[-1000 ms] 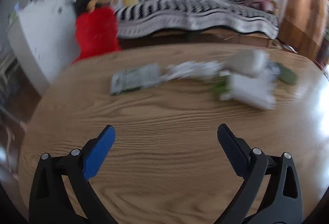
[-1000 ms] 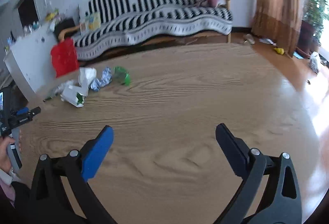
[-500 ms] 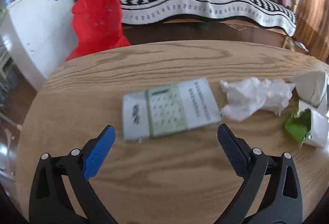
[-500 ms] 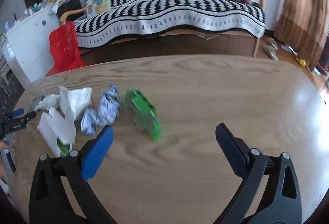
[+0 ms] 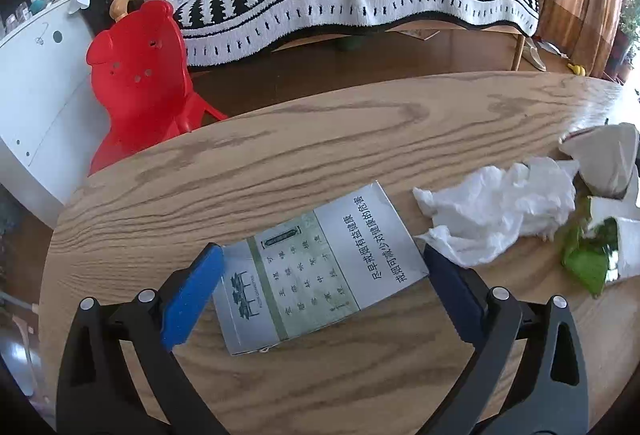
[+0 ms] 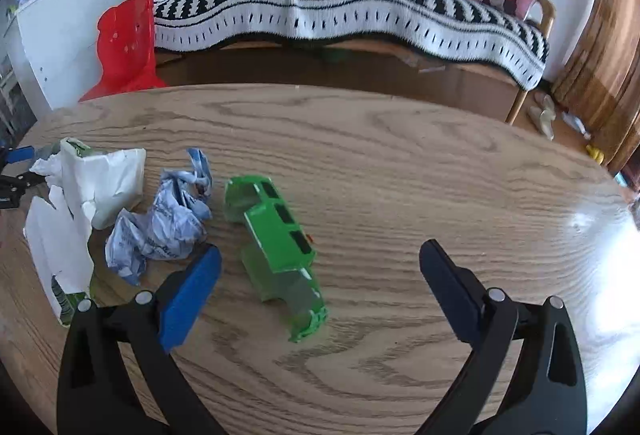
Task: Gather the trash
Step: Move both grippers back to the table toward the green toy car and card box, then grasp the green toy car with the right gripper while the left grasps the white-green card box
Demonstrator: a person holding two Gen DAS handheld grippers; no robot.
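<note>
Rounded wooden worktop point(image 5: 304, 139), grain strongly marked. Between the left jaws, flat on the wood: a silver-green cigarette pack point(image 5: 320, 271), printed side up. Just right of those jaws: crumpled white tissue point(image 5: 500, 211), then torn white-and-green cartons point(image 5: 608, 235). Between the right jaws, nearer the left one: a crushed green box point(image 6: 280, 251). Left of them: a blue-white crumpled wrapper point(image 6: 164, 223) and torn white carton pieces point(image 6: 92, 195).

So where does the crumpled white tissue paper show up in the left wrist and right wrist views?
Left wrist: the crumpled white tissue paper lies right of centre, beside the flat silver cigarette pack.
Right wrist: only a white scrap at the far left edge, behind the torn white carton, is probably it.
Shared landmark: the red plastic chair beyond the table.
</note>
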